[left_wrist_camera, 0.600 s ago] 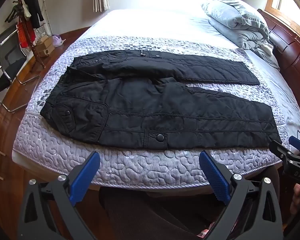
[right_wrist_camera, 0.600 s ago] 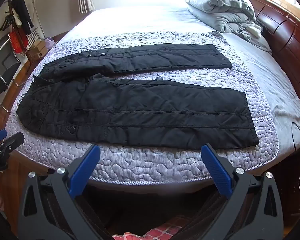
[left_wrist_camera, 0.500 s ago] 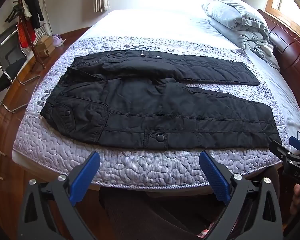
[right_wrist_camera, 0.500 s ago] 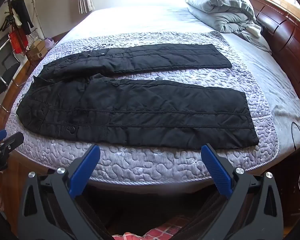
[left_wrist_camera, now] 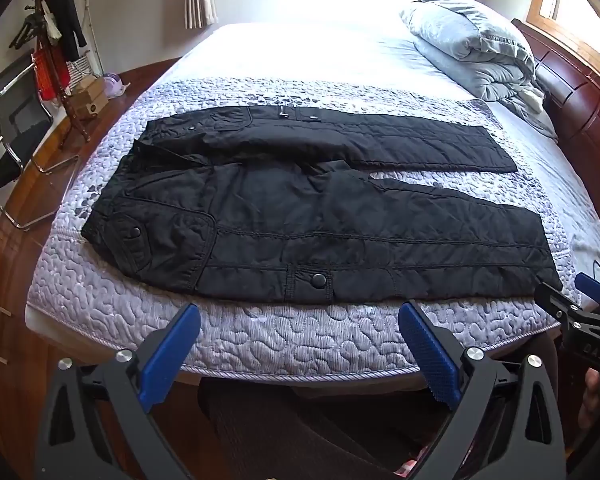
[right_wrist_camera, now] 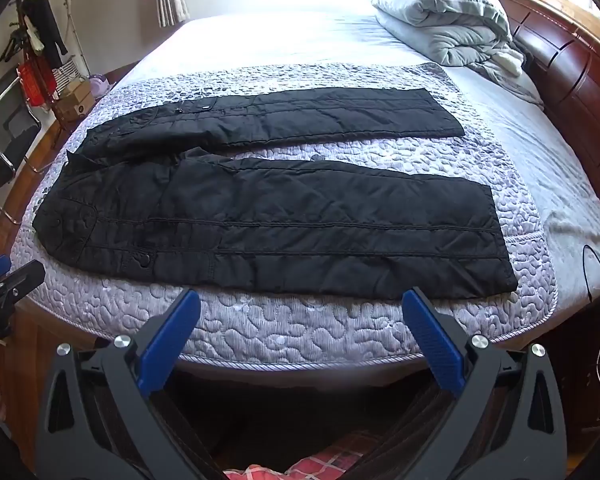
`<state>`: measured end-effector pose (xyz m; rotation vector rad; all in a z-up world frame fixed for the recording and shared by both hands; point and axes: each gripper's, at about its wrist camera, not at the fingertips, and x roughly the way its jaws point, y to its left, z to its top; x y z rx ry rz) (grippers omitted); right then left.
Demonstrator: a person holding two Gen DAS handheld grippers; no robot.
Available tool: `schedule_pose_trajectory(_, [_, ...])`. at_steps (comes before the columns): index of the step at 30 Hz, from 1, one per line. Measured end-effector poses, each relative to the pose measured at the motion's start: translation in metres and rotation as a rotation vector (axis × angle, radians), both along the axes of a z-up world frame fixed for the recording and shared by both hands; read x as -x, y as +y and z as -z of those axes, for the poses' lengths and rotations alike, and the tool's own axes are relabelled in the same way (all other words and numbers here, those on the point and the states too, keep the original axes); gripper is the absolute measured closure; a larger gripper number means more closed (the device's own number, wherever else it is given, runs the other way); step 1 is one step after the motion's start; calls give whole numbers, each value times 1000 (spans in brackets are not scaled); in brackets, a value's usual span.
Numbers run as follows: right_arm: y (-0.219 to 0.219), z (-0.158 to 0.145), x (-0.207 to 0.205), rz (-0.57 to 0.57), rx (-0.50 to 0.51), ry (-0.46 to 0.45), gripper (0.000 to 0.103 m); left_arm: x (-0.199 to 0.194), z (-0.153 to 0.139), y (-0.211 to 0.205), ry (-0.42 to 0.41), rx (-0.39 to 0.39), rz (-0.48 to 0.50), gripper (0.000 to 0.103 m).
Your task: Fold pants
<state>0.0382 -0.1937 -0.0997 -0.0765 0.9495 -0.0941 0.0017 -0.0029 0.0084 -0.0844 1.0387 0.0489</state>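
Black quilted pants lie spread flat across the near part of a bed, waist to the left, both legs running to the right with a gap between them. My left gripper hovers open just short of the bed's near edge, below the snap on the near leg. My right gripper is open too, off the near edge below the near leg's cuff half. Neither touches the pants. Each gripper shows at the edge of the other's view: the right gripper, the left gripper.
A purple-grey quilted pad covers the bed under the pants. A folded grey duvet sits at the far right by a dark wooden headboard. A chair, a coat rack and boxes stand on the floor at left.
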Motion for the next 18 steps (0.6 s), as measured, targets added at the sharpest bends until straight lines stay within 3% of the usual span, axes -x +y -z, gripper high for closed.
schedule_pose_trajectory(18, [-1,0,-1,1,-1,1,2,0,-3,-3,-10,0,11,4])
